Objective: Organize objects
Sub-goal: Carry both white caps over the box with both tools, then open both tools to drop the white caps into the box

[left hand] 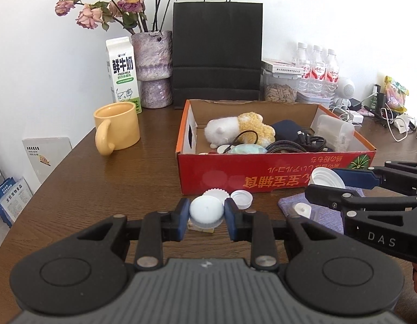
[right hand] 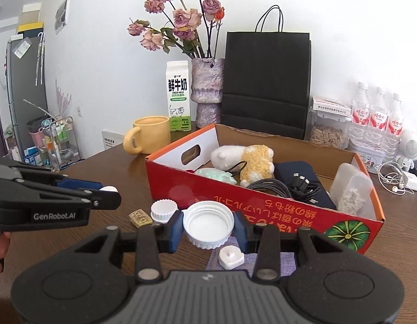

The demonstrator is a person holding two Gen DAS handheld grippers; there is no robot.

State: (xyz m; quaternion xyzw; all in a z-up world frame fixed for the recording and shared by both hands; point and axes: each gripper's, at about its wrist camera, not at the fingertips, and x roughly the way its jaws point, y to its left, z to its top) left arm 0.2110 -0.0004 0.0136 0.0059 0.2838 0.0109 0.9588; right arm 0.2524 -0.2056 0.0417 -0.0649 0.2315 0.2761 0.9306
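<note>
Here both claws grip white caps before the red box (left hand: 262, 172).
Left claw (left hand: 207, 217) pinches a closed cap (left hand: 206, 209); right claw (right hand: 208, 229) an open-sided cap (right hand: 208, 222). Only the right view shows a small tan block (right hand: 139, 218) on the bench (left hand: 100, 189), whose left edge lies free.

Deep red cardboard box (left hand: 262, 171) with yellow lettering, an orange rim and a green-striped melon print; inside it a white-and-golden fuzzy plush toy (left hand: 242, 128) and a braided black cable (right hand: 273, 185). Butter-yellow ceramic mug (left hand: 119, 129) on the dark brown wooden table (left hand: 86, 189). Mottled purple-and-white vase (left hand: 153, 67), dusty pink dried roses (left hand: 127, 0), matte black paper bag (left hand: 217, 54), white-and-green milk carton (right hand: 178, 97), lavender woven cloth (left hand: 324, 210)
</note>
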